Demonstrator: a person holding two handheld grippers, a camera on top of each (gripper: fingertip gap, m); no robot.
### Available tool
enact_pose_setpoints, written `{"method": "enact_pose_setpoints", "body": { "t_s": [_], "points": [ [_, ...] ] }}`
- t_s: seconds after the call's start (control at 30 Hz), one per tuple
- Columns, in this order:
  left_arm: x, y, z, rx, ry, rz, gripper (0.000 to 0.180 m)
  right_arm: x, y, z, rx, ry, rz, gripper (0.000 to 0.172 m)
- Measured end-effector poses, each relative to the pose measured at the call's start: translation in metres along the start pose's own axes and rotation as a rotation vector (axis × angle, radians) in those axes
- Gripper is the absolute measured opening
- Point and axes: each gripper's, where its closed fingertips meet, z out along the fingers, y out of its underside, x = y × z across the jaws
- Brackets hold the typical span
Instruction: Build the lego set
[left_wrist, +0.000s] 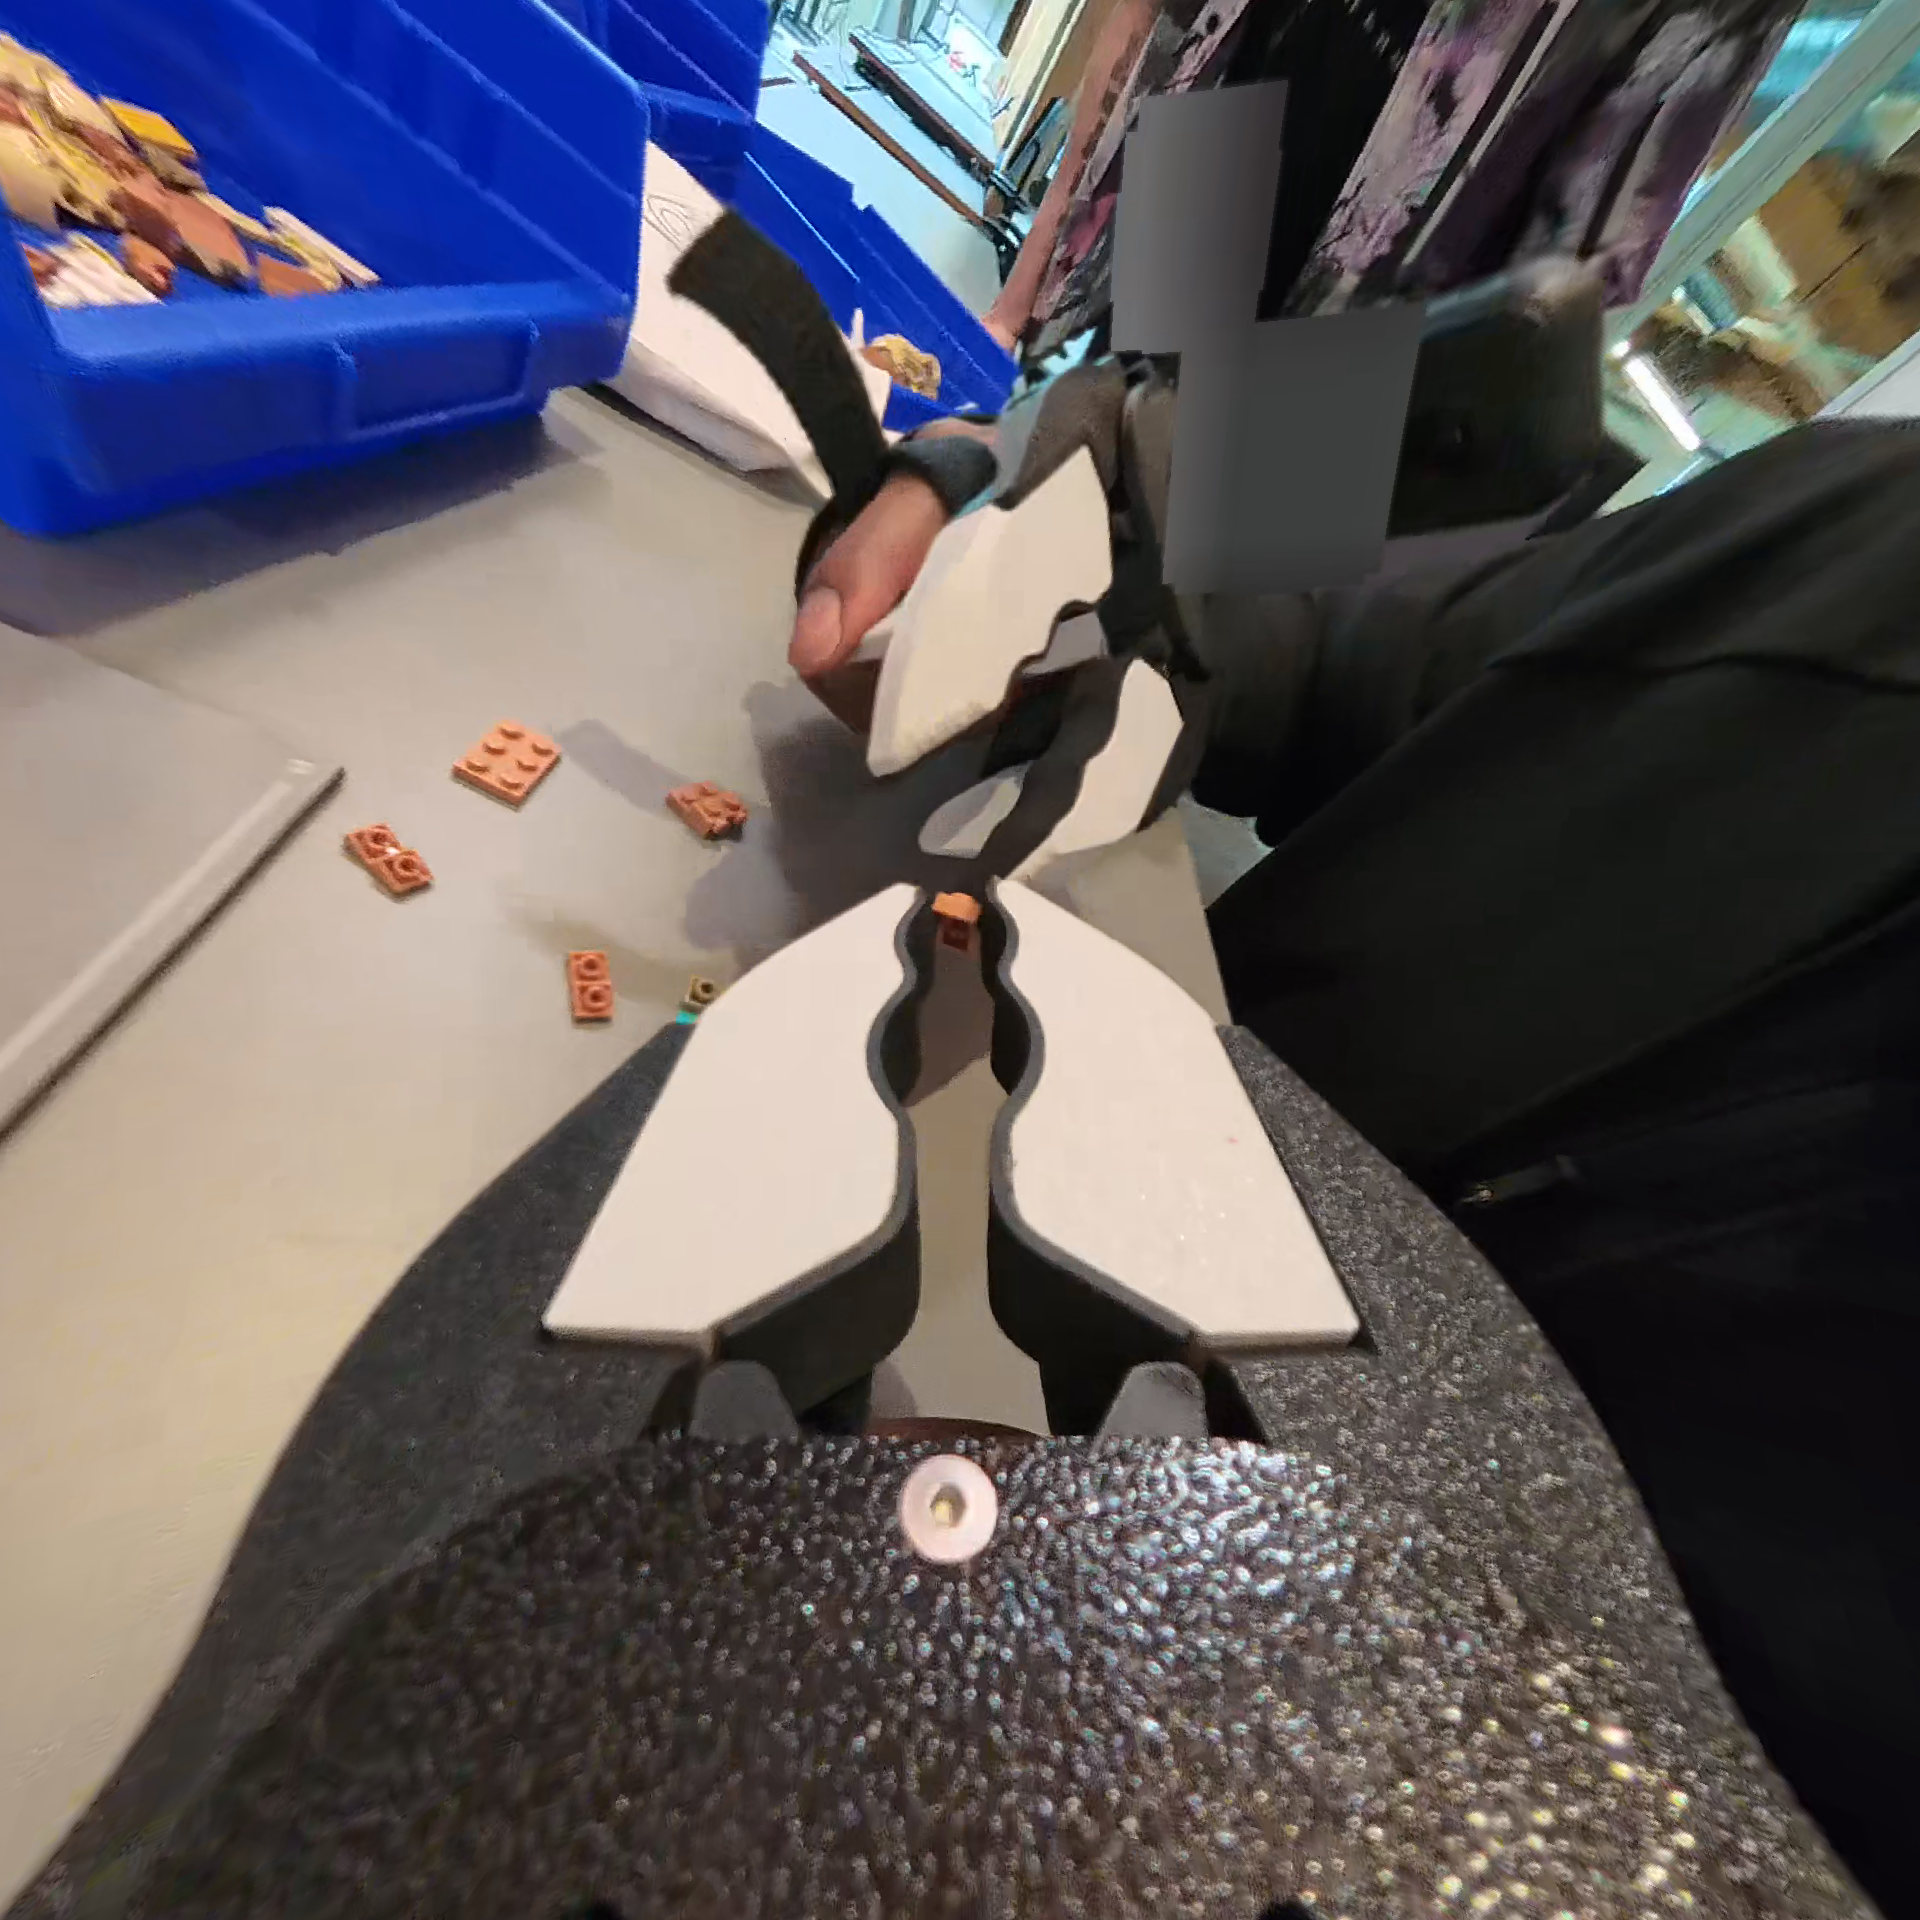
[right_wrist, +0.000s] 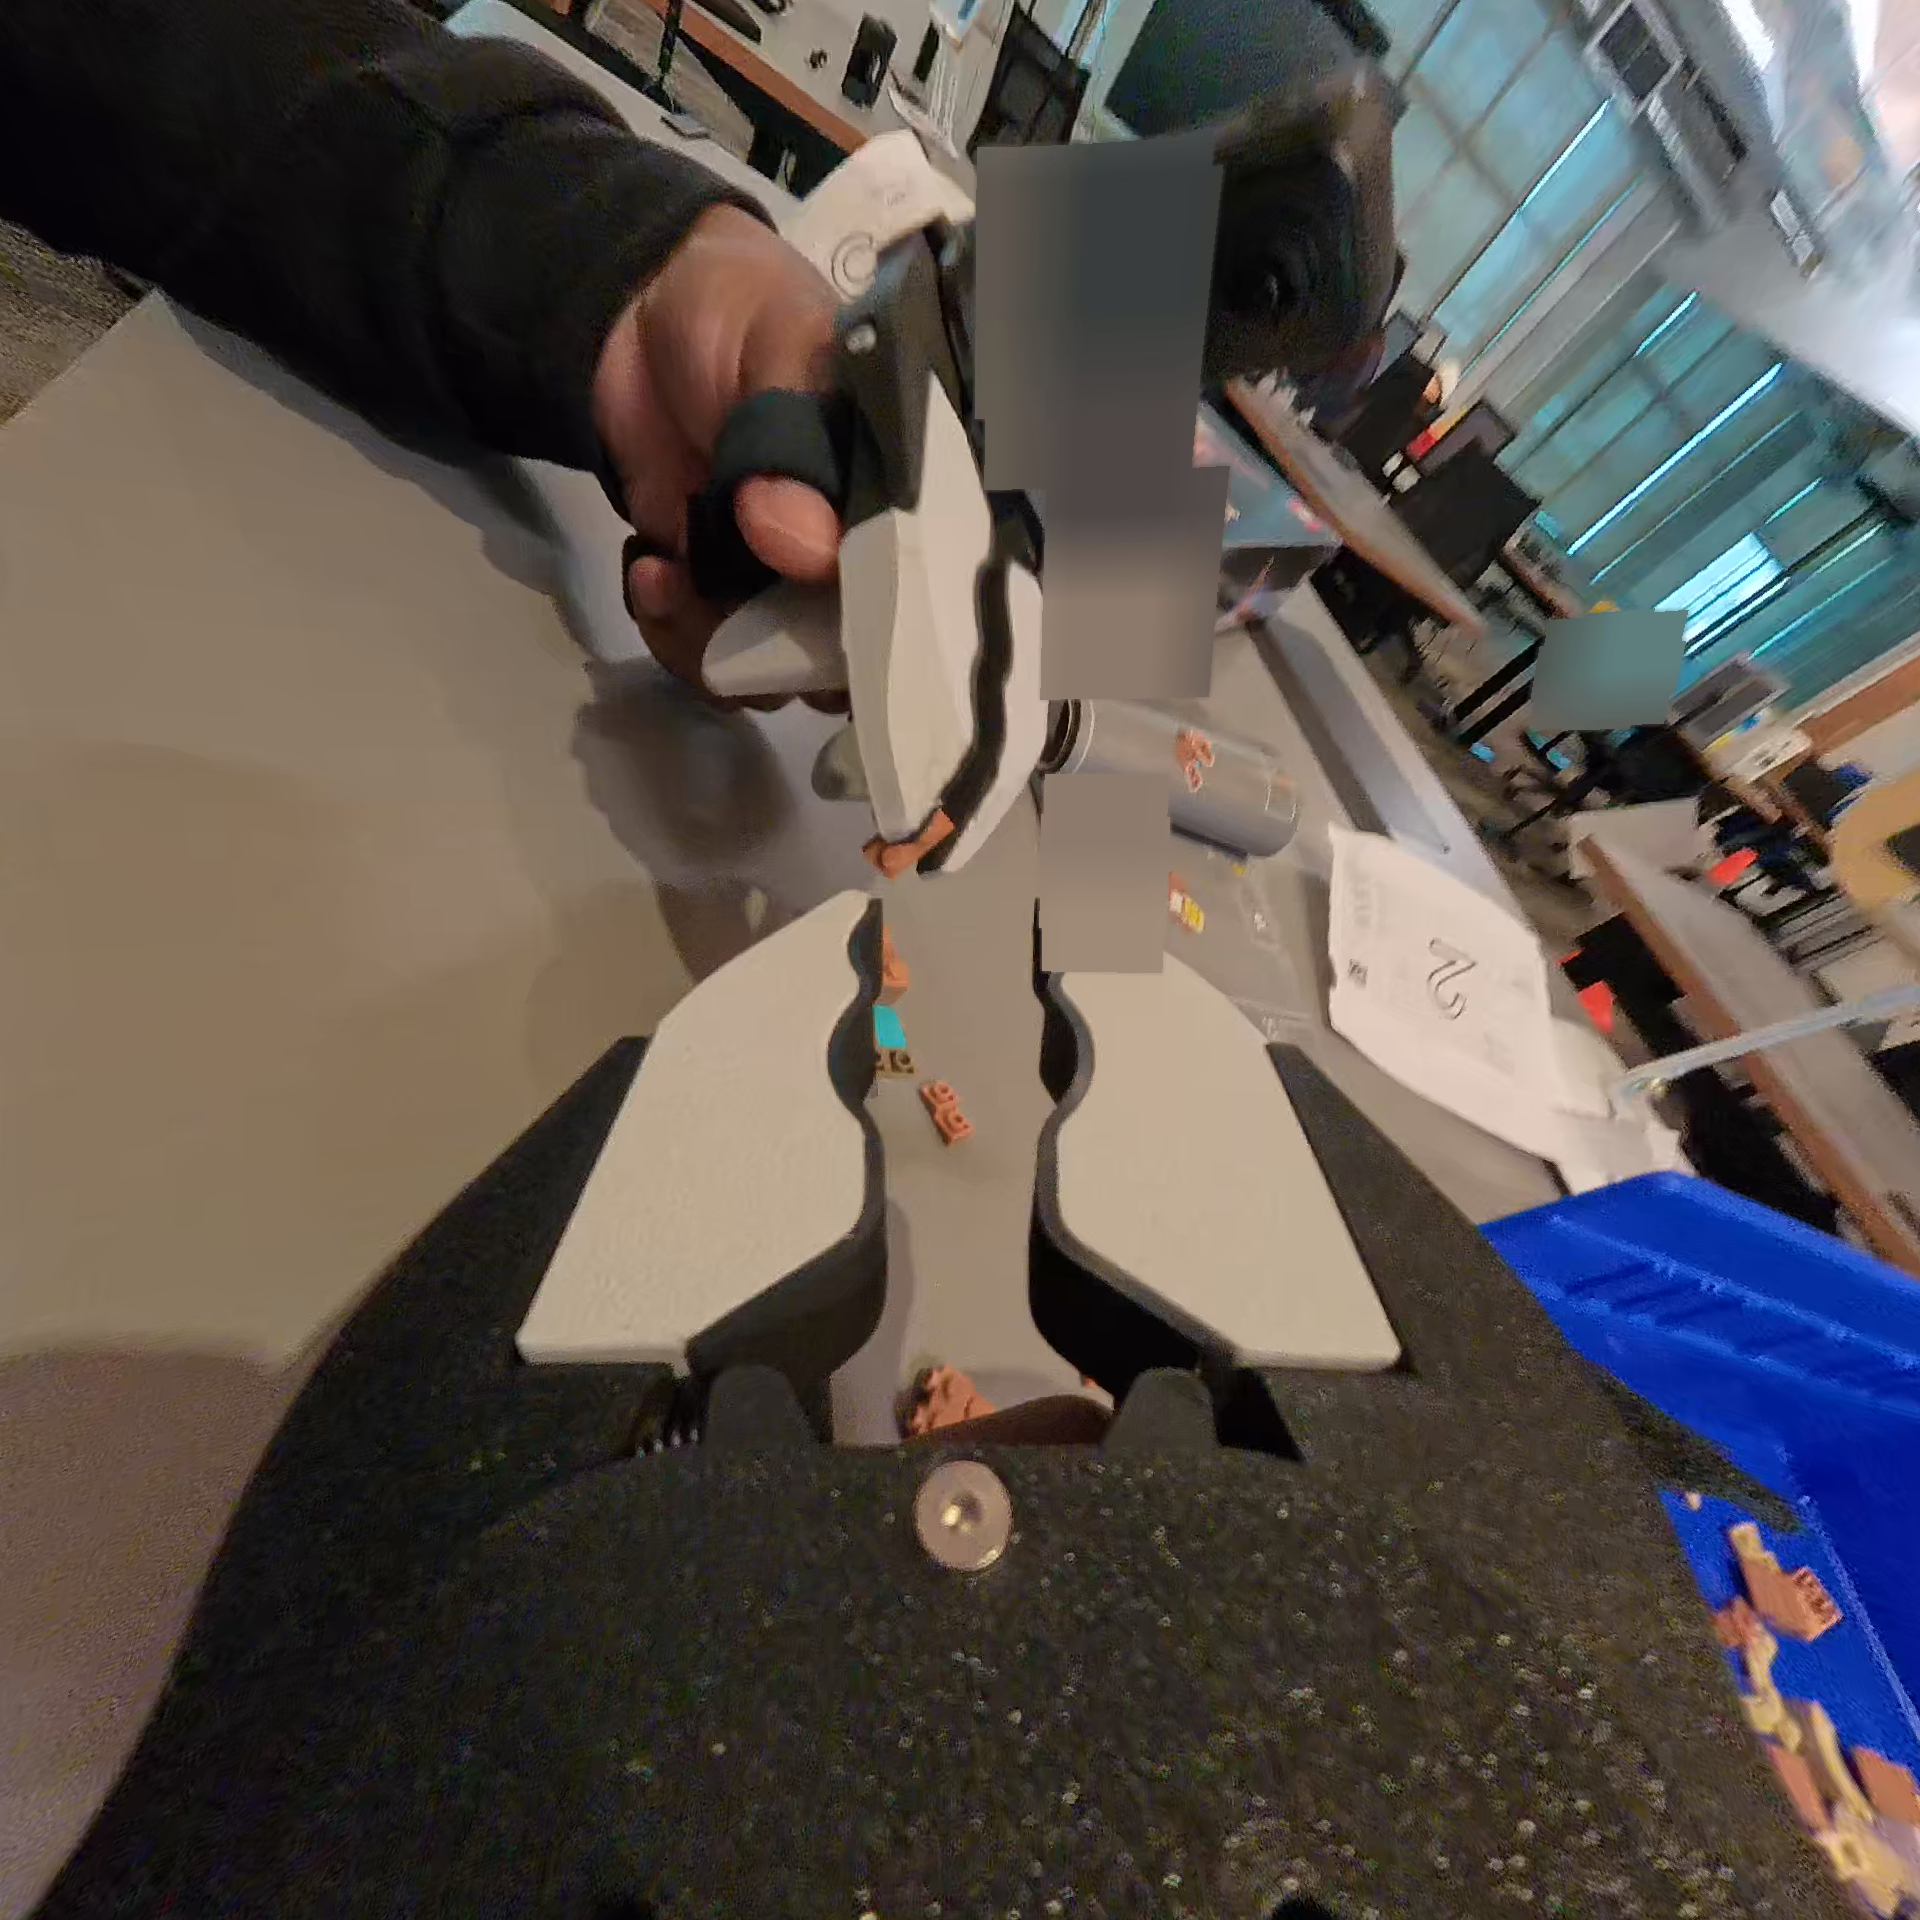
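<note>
Left wrist view shows a blue bin (left_wrist: 312, 343) at the table's far left, holding a heap of brown, tan and white bricks (left_wrist: 135, 218). The left gripper (left_wrist: 956, 914) is nearly closed, its tips pinching a small orange brick (left_wrist: 954, 908); in the right wrist view the brick lies crosswise between the tips, one end jutting out. The right gripper (right_wrist: 956, 935) stands open and bare, just beside that brick. Loose orange plates (left_wrist: 506, 762) lie on the grey table (left_wrist: 312, 1091).

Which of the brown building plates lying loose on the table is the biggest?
The square four-stud plate, farthest toward the blue bin; the other loose plates are narrower two-stud pieces.
</note>
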Motion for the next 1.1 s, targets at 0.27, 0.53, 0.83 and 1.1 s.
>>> {"method": "enact_pose_setpoints", "body": {
  "t_s": [0.27,0.53,0.83,1.1],
  "points": [
    [0.008,0.005,0.006,-0.020,0.073,-0.072,0.007,-0.016,-0.009,0.001,0.041,-0.025,-0.139,0.027],
    [0.015,0.014,0.010,-0.083,0.109,-0.079,0.007,-0.028,-0.007,0.004,0.023,-0.047,-0.228,0.024],
    [0.018,0.021,0.012,-0.122,0.127,-0.093,0.008,-0.034,-0.007,0.003,0.030,-0.065,-0.274,0.022],
    [0.017,0.026,0.013,-0.147,0.127,-0.100,0.007,-0.038,-0.007,0.004,0.027,-0.066,-0.318,0.023]
  ]
}}
